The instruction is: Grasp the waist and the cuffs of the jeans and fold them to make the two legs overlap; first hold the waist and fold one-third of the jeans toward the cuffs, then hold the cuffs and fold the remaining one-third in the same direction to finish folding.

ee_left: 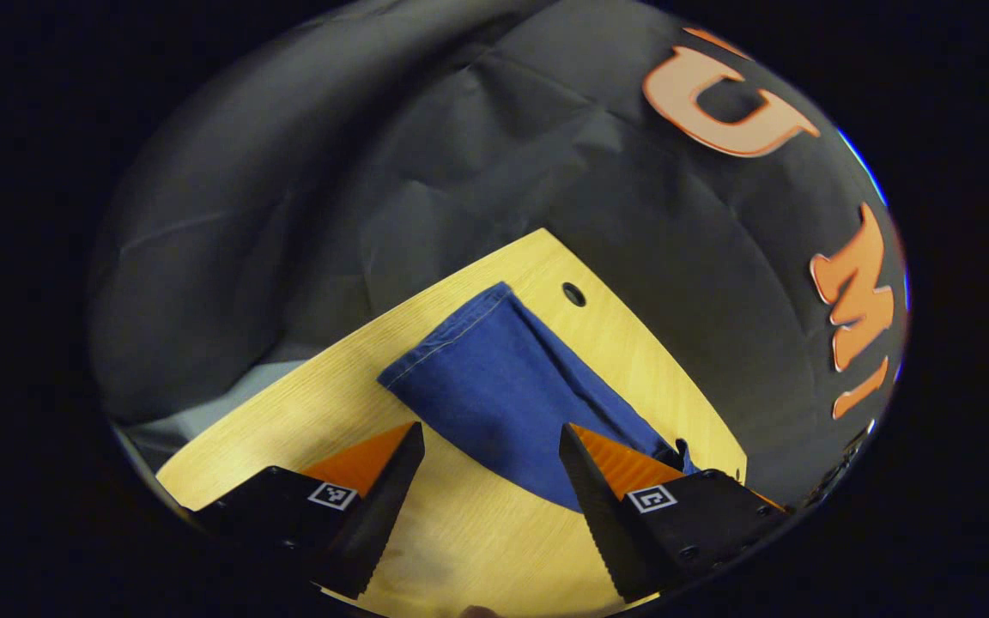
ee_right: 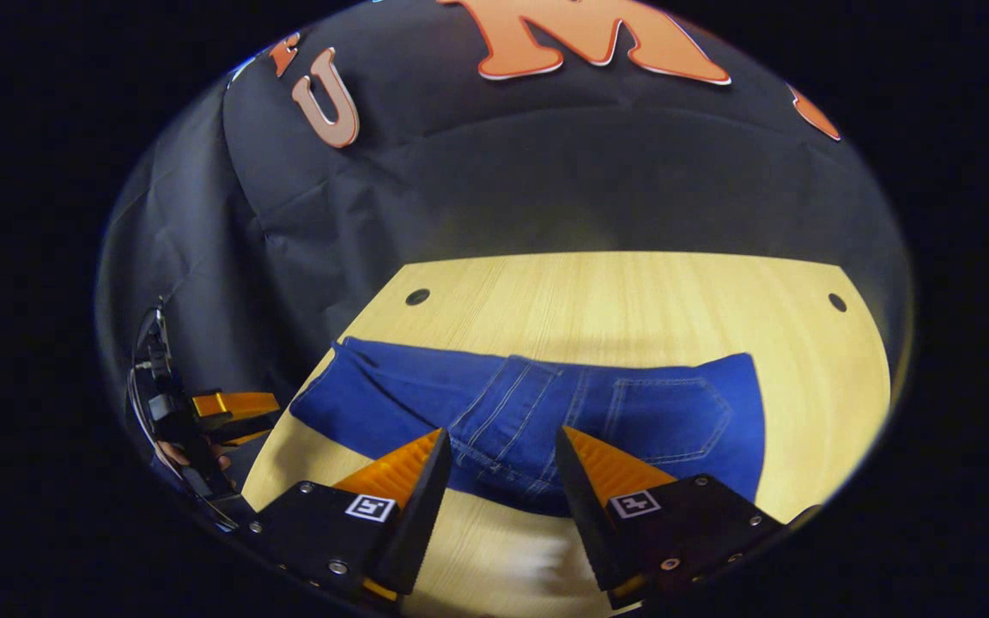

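Jeans of deep blue denim (ee_right: 546,412) are lying flat on the pale wooden table (ee_right: 615,292), seemingly legs overlapped, thirds unfolded. Left gripper (ee_left: 490,446) and right gripper (ee_right: 499,451) are hovering near them, jaws spread, holding nothing.

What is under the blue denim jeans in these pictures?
The blue denim jeans lie flat on a light wooden table, whose bare surface shows around them. The part of the table beneath the cloth is covered, so anything lying there cannot be seen.
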`<state>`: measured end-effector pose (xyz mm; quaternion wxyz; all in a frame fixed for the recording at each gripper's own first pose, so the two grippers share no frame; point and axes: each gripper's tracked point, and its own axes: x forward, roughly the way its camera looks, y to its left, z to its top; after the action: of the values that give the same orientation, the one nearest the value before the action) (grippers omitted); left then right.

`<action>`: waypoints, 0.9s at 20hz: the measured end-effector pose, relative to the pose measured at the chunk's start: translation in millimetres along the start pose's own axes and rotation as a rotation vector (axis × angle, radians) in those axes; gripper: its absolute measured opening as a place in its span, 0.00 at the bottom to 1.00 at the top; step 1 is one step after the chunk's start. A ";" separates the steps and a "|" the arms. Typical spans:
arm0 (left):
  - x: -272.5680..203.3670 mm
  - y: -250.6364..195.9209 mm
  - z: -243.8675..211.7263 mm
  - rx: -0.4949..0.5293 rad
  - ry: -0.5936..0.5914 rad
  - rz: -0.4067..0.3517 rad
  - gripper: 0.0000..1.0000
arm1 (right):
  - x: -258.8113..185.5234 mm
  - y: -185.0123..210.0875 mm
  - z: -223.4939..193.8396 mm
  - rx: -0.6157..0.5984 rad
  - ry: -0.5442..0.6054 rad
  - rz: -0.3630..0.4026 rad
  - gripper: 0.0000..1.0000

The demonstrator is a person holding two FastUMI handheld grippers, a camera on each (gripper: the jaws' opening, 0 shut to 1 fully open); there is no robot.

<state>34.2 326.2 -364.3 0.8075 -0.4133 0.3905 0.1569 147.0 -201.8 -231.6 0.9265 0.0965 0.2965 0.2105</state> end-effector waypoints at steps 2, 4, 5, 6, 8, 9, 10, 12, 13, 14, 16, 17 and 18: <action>9.5 10.7 1.6 -0.044 0.014 0.007 0.98 | -10.9 -15.0 17.2 0.002 -0.053 -0.038 0.81; 18.6 19.2 1.0 -0.084 0.027 0.016 0.98 | -22.4 -30.6 30.0 0.008 -0.090 -0.071 0.84; 21.2 22.2 2.4 -0.111 0.030 0.015 0.98 | -30.0 -37.9 34.5 0.010 -0.107 -0.085 0.86; 24.1 26.4 5.2 -0.133 0.035 0.014 0.98 | -36.4 -44.4 39.6 0.011 -0.119 -0.101 0.87; 27.5 33.5 5.4 -0.168 0.041 0.008 0.98 | -49.6 -56.9 48.8 0.014 -0.150 -0.135 0.89; 28.3 35.4 4.9 -0.185 0.042 0.003 0.98 | -55.6 -64.4 53.8 0.022 -0.167 -0.151 0.89; 29.3 39.2 5.8 -0.199 0.038 0.005 0.98 | -61.1 -68.7 58.6 0.030 -0.180 -0.161 0.89; 26.3 41.1 16.7 -0.260 0.016 -0.026 0.96 | -70.7 -81.3 68.4 0.039 -0.219 -0.194 0.90; 30.3 43.4 16.6 -0.287 0.012 -0.036 0.96 | -76.8 -86.3 71.7 0.042 -0.230 -0.208 0.90; 33.3 42.6 20.5 -0.302 0.006 -0.052 0.95 | -83.4 -89.3 75.9 0.046 -0.243 -0.216 0.90; 41.2 41.2 25.5 -0.325 -0.004 -0.073 0.92 | -90.7 -97.1 81.8 0.053 -0.266 -0.230 0.90; 41.3 40.0 28.0 -0.334 -0.016 -0.083 0.90 | -93.8 -100.1 84.7 0.057 -0.272 -0.242 0.90; 44.1 38.6 31.1 -0.339 -0.025 -0.093 0.90 | -97.7 -101.8 86.7 0.063 -0.280 -0.245 0.90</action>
<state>56.0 371.2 -407.9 0.7374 -0.5592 0.3288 0.1884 160.2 -341.1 -142.9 0.9740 0.1170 0.1803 0.0715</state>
